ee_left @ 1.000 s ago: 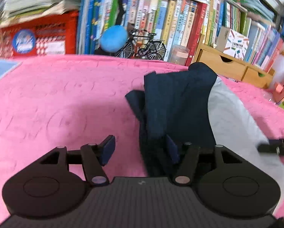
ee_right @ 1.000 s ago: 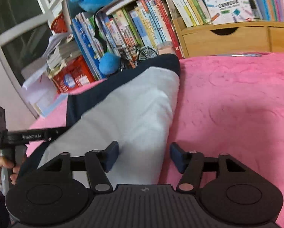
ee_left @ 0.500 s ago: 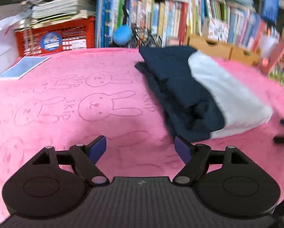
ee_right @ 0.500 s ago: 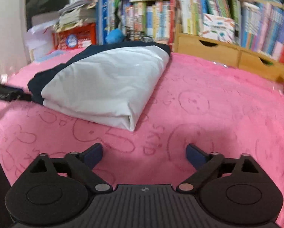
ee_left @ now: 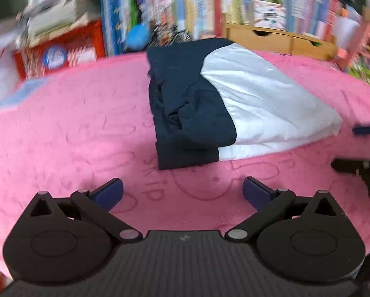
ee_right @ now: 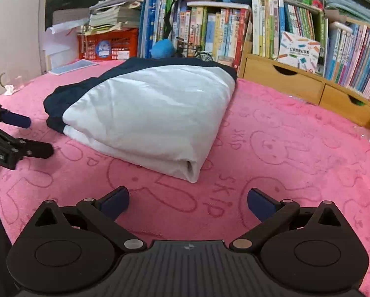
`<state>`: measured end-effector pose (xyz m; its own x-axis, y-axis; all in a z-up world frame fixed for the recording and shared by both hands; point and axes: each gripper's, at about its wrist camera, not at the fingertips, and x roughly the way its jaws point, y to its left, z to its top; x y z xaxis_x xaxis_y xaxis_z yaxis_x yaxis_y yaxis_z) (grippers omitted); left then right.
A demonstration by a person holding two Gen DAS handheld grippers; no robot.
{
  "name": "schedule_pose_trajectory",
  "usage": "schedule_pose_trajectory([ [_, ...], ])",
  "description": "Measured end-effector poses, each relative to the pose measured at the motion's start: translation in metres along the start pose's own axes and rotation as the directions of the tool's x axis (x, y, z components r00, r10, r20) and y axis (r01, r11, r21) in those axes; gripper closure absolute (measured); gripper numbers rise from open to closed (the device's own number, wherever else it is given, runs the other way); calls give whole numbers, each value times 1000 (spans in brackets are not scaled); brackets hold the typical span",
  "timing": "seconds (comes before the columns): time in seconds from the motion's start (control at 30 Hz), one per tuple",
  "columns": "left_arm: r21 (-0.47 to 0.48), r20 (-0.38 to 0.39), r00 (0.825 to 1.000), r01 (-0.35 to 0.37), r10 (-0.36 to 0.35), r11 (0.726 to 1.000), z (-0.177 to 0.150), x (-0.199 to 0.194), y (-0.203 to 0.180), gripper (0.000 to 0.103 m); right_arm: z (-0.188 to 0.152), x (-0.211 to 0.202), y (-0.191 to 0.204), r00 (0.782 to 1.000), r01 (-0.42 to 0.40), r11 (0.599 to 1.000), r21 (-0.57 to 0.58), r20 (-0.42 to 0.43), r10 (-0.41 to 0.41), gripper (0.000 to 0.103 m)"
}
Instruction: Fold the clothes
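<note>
A folded navy and white garment (ee_left: 224, 104) lies on the pink rabbit-print cloth (ee_left: 73, 128); it also shows in the right wrist view (ee_right: 150, 113). My left gripper (ee_left: 182, 193) is open and empty, held back from the garment's near navy edge. My right gripper (ee_right: 187, 201) is open and empty, a little short of the garment's white folded corner. The right gripper also shows at the right edge of the left wrist view (ee_left: 358, 148), and the left gripper shows at the left edge of the right wrist view (ee_right: 34, 135). Nothing touches the garment.
Behind the cloth stand rows of books (ee_right: 209, 32), a red crate (ee_right: 108, 44) with papers on top, a blue ball (ee_right: 162, 48), a small model bicycle (ee_right: 194, 49) and wooden drawers (ee_right: 296, 81). A blue booklet (ee_right: 71, 66) lies at the far left.
Both grippers have let go of the garment and pulled back toward me, with their jaws opened wider. The garment stays folded on the cloth.
</note>
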<state>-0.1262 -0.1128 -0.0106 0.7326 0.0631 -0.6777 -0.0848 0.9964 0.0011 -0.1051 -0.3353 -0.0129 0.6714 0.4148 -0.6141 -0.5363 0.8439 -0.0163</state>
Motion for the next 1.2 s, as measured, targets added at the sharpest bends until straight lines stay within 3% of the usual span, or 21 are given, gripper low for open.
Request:
schedule_pose_trajectory([
  [0.17, -99, -38, 997, -74, 71, 992, 12, -12, -17, 0, -5, -4, -1, 1000, -2, 1000, 16, 14, 2, 0],
  [0.23, -65, 30, 998, -56, 58, 996, 19, -31, -38, 0, -8, -7, 1, 1000, -5, 1000, 2, 27, 5, 0],
  [0.3, -24, 66, 994, -81, 83, 996, 24, -39, -54, 0, -8, -8, -1, 999, -43, 999, 5, 28, 43, 0],
  [0.47, 20, 44, 986, -164, 163, 986, 31, -27, -81, 0, -9, -11, -9, 995, -92, 995, 48, 47, 90, 0],
  [0.6, -45, 32, 991, -128, 129, 991, 35, -23, -83, 0, -12, -16, -23, 987, -143, 981, 133, 88, 132, 0],
  [0.7, -82, 26, 990, -139, 142, 987, 37, -24, -85, 0, -13, -18, -29, 984, -159, 972, 173, 107, 142, 0],
  [0.9, -165, 4, 991, -130, 133, 978, 38, -24, -78, 0, -12, -18, -26, 984, -158, 971, 177, 111, 140, 0],
  [1.2, -158, -26, 991, -133, 130, 979, 33, -21, -79, 0, -13, -19, -25, 983, -161, 971, 179, 114, 143, 0],
])
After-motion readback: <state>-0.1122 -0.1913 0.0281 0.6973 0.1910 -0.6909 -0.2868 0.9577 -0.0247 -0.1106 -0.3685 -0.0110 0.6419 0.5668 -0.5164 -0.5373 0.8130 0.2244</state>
